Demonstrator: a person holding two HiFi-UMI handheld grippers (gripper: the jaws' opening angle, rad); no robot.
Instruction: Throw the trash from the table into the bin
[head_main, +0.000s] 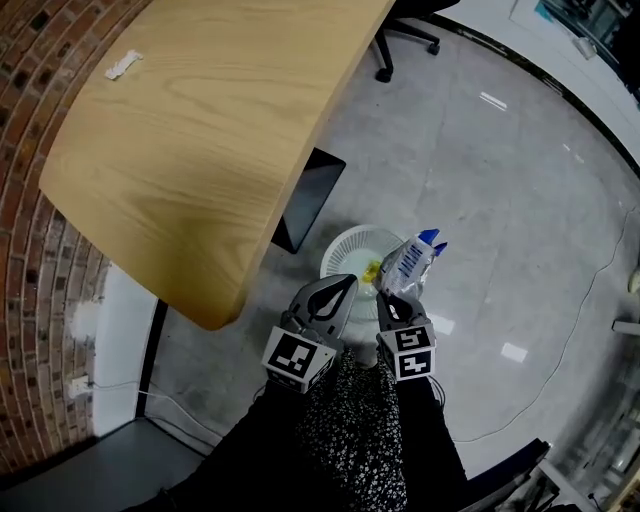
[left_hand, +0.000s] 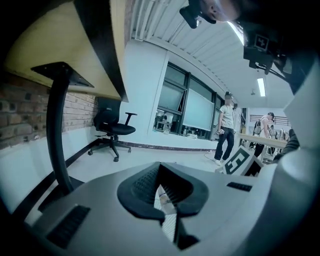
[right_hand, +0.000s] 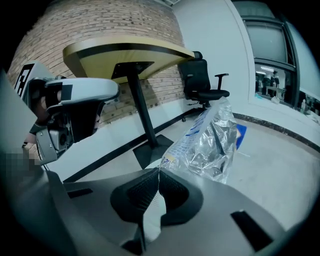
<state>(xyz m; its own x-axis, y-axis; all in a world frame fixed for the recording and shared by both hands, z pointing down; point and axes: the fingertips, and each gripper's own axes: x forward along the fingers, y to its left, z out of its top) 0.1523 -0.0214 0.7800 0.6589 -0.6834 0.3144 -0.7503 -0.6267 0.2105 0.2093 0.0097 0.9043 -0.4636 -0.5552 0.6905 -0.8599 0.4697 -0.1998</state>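
Room setting. A red brick wall (head_main: 40, 60) with a white lower band (head_main: 125, 330) runs behind a light-wood table (head_main: 200, 130) on a black pedestal leg (right_hand: 142, 120). The glossy grey floor (head_main: 500, 200) shows bright reflections. Ceiling strip light (left_hand: 261, 86) overhead. A black office chair (left_hand: 111, 127) stands near large windows (left_hand: 190, 107).

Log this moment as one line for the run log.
right gripper shut on plastic wrapper over white bin | left gripper jaws together beside it | white scrap on table
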